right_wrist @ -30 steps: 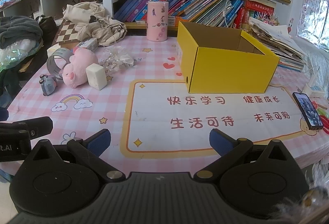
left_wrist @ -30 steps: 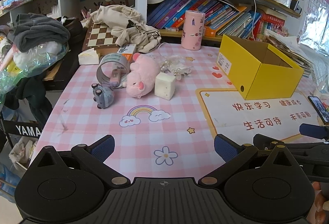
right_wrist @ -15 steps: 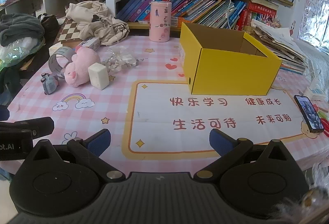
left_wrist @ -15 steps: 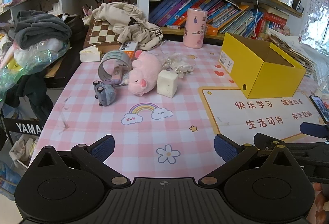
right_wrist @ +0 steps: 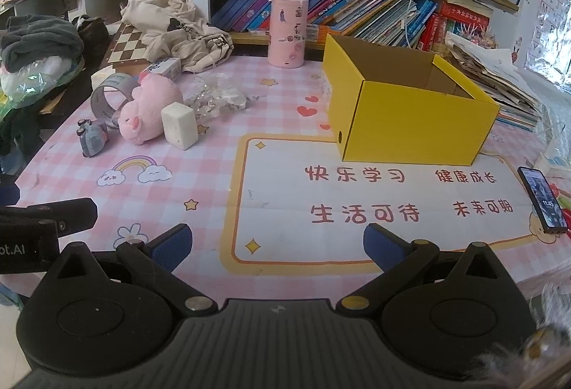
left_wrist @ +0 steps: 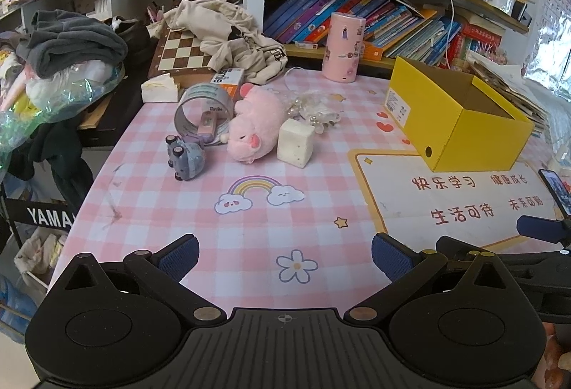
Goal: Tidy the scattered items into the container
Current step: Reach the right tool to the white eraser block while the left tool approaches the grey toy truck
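both grippers are empty with fingers spread wide: your left gripper (left_wrist: 283, 251) sits at the bottom of its frame, your right gripper (right_wrist: 276, 241) likewise. the scattered items lie bunched left of centre on the worktop (left_wrist: 249, 228), well apart from the yellow box (left_wrist: 460, 117) at the right, which stands open-topped and looks empty.

the pink plush (left_wrist: 255, 125) should be soft and light; pinch it across the body, it will squash. the white block (left_wrist: 295, 142) touches the plush, looks stiff and square, so take it by two flat sides. the toy car (left_wrist: 185, 157) is small and may roll; grip it across the sides. the tape roll (left_wrist: 203, 109) stands on edge behind the plush; take hold through its wall. the clear beaded bag (right_wrist: 217, 98) is probably slippery and floppy.

the items crowd each other, so lifting one may nudge its neighbour. mind the phone (right_wrist: 542, 200) at the right edge and the pink canister (right_wrist: 287, 32) behind.
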A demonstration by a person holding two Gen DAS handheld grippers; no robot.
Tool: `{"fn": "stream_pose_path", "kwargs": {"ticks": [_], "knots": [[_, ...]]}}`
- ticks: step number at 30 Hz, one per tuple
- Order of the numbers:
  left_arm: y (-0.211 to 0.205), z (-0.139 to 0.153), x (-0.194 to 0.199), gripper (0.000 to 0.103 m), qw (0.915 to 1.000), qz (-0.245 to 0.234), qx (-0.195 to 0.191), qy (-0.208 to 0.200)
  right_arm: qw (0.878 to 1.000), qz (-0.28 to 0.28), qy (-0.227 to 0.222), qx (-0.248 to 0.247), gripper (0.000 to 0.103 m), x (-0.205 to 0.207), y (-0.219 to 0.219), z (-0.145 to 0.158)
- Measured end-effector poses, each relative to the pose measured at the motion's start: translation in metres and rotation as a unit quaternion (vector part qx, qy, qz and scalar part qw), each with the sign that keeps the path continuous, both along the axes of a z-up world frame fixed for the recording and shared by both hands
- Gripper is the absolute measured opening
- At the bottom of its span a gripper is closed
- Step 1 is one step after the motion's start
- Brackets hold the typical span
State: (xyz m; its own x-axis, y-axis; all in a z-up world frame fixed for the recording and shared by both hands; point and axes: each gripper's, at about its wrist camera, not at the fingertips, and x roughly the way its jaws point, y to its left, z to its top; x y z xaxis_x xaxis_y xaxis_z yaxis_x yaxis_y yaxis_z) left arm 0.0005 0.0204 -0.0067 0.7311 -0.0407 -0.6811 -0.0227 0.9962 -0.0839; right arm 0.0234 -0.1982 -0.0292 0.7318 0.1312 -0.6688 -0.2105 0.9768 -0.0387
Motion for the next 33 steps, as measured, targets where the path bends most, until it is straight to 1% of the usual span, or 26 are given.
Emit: {"fn": "stream_pose_path", "kwargs": {"ticks": [7, 15, 22, 28, 33], "knots": [[0.006, -0.002, 0.002, 0.103, 1.0000, 0.004, -0.006, 0.001, 1.000, 0.005, 0.009, 0.006, 0.103, 0.004, 0.005, -0.002], [0.015, -0.002, 0.003, 0.103, 0.9999, 0.010, -0.013, 0.000, 1.000, 0.012, -0.001, -0.004, 0.103, 0.005, 0.015, 0.000], [0.015, -0.004, 0.006, 0.103, 0.9996, 0.018, -0.020, 0.004, 1.000, 0.017, 0.002, -0.007, 0.103, 0.008, 0.014, -0.001], [0.012, -0.003, 0.014, 0.103, 0.9991, 0.038, -0.016, 0.005, 0.999, 0.037, 0.000, -0.001, 0.103, 0.023, 0.012, -0.001], [0.006, -0.004, 0.025, 0.103, 0.9978, 0.064, -0.011, 0.010, 0.998, 0.064, 0.003, 0.005, 0.103, 0.046, 0.011, -0.002]]}}
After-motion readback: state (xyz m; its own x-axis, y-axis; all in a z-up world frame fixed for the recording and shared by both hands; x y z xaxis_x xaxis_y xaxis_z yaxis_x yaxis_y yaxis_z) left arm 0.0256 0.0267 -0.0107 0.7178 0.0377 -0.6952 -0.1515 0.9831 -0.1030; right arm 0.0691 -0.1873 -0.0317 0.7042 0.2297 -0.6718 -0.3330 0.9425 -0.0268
